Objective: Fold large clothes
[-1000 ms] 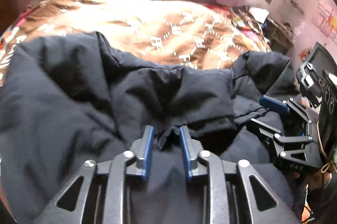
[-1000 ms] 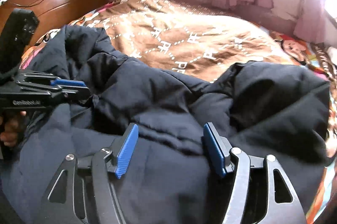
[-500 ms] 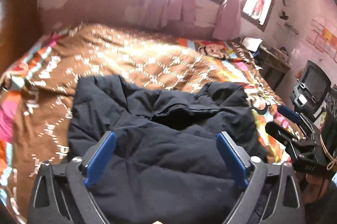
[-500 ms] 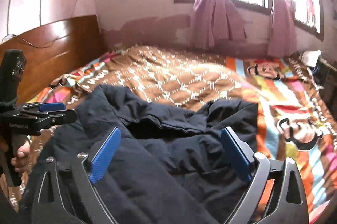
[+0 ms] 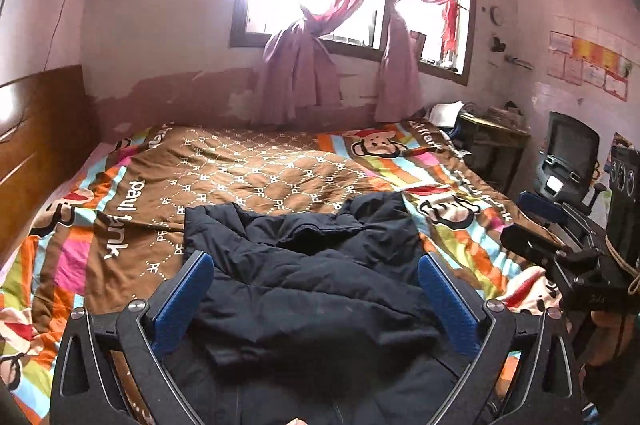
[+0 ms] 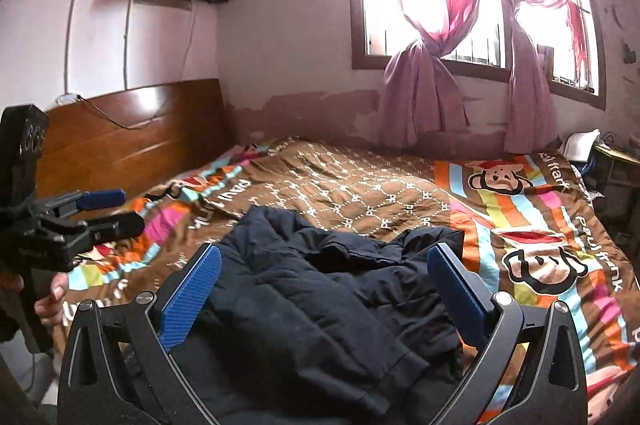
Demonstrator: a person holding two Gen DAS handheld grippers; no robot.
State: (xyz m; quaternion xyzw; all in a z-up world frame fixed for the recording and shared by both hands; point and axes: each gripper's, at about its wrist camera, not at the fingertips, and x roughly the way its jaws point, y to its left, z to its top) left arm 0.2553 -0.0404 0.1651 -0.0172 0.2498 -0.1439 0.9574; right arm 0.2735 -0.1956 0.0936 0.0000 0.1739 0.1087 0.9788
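Observation:
A dark navy padded jacket (image 5: pixel 316 277) lies bunched and folded over itself at the near edge of the bed; it also shows in the right wrist view (image 6: pixel 320 289). My left gripper (image 5: pixel 316 293) is open and empty, held above and back from the jacket. My right gripper (image 6: pixel 324 297) is open and empty too, also back from the jacket. Each gripper shows in the other's view: the right one at the right edge (image 5: pixel 560 245), the left one at the left edge (image 6: pixel 92 213).
The bed has a brown and striped cartoon-monkey cover (image 5: pixel 260 177) and a wooden headboard (image 6: pixel 132 137) on the left. A window with pink curtains (image 5: pixel 352 25) is behind it. A desk and a chair (image 5: pixel 568 153) stand at the right.
The left gripper let go of the jacket and opened wide. Both grippers drew back and up from the jacket, which now lies on the bed.

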